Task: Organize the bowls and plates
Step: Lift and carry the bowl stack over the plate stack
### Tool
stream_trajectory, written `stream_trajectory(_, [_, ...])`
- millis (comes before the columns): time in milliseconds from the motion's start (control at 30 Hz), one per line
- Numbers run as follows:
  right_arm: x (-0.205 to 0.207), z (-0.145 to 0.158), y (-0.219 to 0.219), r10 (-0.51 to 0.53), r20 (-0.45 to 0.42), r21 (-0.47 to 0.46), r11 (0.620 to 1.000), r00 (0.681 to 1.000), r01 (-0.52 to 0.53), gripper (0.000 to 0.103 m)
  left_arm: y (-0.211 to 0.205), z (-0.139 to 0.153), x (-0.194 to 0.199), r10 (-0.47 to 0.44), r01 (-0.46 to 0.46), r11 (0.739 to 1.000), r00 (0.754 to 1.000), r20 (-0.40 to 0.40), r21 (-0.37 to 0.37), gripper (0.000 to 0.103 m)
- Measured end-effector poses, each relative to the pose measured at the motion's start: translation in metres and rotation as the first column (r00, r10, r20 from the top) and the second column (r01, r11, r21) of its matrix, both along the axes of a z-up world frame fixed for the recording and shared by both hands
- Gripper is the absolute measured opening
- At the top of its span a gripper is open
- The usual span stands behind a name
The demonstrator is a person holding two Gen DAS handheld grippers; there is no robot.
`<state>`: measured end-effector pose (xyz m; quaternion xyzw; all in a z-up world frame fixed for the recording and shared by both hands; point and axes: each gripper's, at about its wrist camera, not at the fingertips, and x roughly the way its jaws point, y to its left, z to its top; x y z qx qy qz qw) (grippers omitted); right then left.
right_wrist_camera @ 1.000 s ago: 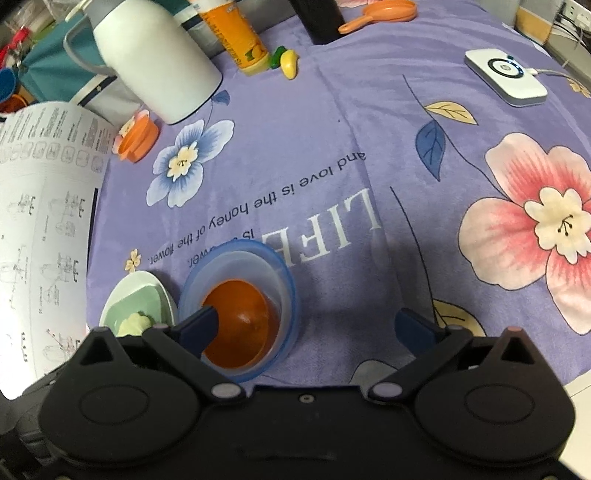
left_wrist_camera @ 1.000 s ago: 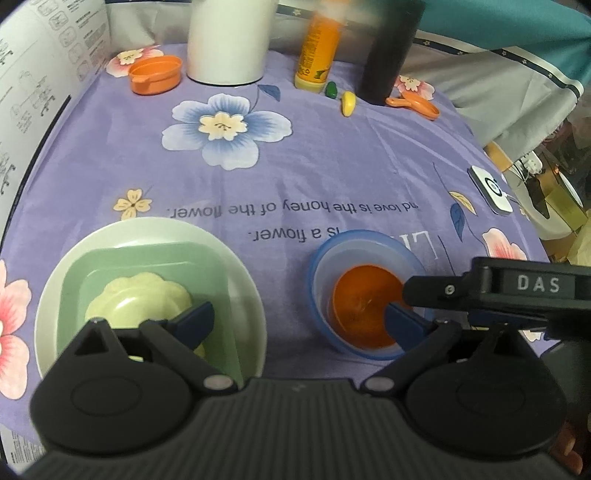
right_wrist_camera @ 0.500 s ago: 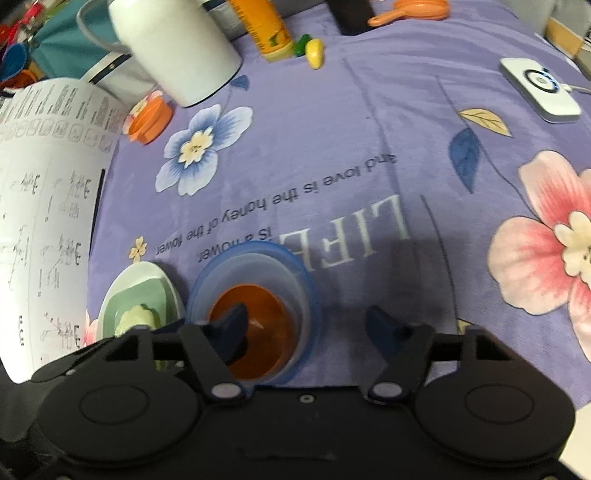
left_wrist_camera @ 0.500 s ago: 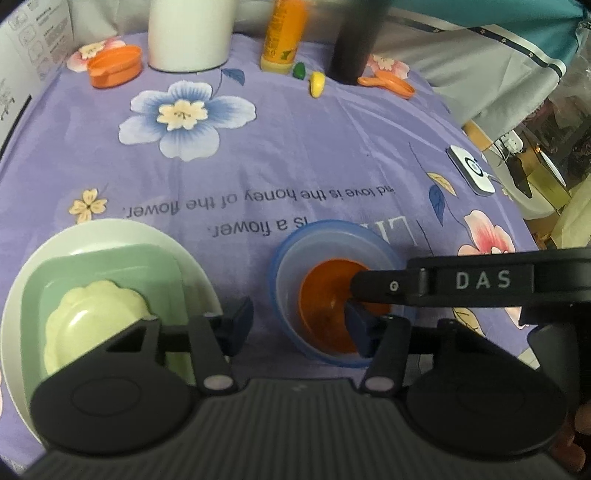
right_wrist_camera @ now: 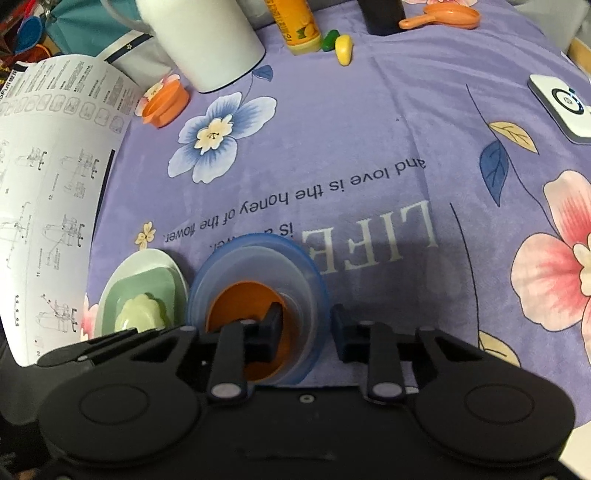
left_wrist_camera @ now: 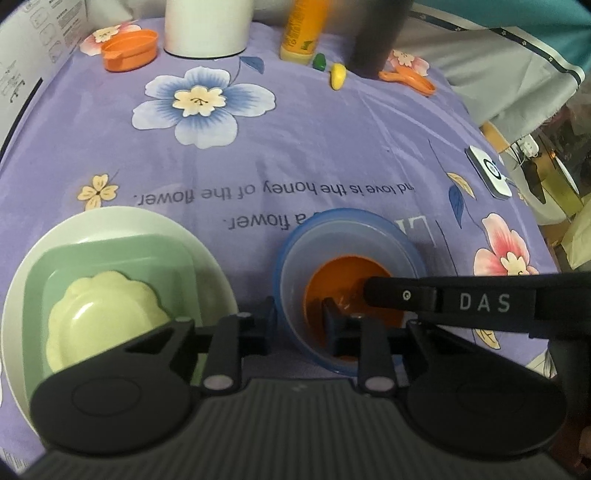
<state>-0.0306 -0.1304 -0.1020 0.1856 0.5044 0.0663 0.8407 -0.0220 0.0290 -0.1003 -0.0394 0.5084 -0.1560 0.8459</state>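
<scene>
bowl stack [left_wrist_camera: 347, 236] rim between both tools

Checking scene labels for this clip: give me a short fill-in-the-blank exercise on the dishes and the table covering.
1. The orange bowl sits nested inside the ___ bowl.
2. The green square plate rests on a round ___ plate.
3. The dishes stand on a ___ floral cloth.

Missing words: blue; white; purple.

- A white jug [right_wrist_camera: 207, 40] and an orange bottle [right_wrist_camera: 295, 26] are seen at the far edge.
- A printed instruction sheet [right_wrist_camera: 48, 192] is laid left of the purple flowered cloth [right_wrist_camera: 332, 155].
</scene>
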Motion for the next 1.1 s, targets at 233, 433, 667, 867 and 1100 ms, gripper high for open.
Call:
stream_trajectory(233, [0.002, 0.015, 0.013, 0.012, 0.012, -0.007, 1.000, 1.000, -0.012, 0.029, 0.016, 0.016, -0.001, 0.041, -0.041, 0.999, 0.999, 0.021, -0.018, 0.025])
stream_trajectory(433, [0.010, 0.035, 0.043, 0.070, 0.047, -0.014, 0.998, 0.996, -0.069, 0.029, 0.052, 0.032, -0.004, 0.113, -0.111, 0.993, 0.993, 0.042, -0.047, 0.025])
stream_trajectory(667, [0.021, 0.052, 0.096, 0.179, 0.071, -0.013, 0.984, 0.981, -0.178, 0.029, 0.111, 0.041, -0.010, 0.219, -0.217, 0.974, 0.976, 0.023, -0.064, 0.026])
stream_trajectory(867, [0.024, 0.057, 0.137, 0.251, 0.062, -0.017, 0.968, 0.966, -0.250, 0.029, 0.145, 0.043, -0.014, 0.276, -0.274, 0.960, 0.961, 0.026, -0.055, 0.027])
stream_trajectory(1100, [0.023, 0.047, 0.151, 0.271, 0.014, -0.031, 0.962, 0.962, -0.271, 0.029, 0.151, 0.030, -0.020, 0.276, -0.276, 0.960, 0.961, -0.013, -0.041, 0.028])
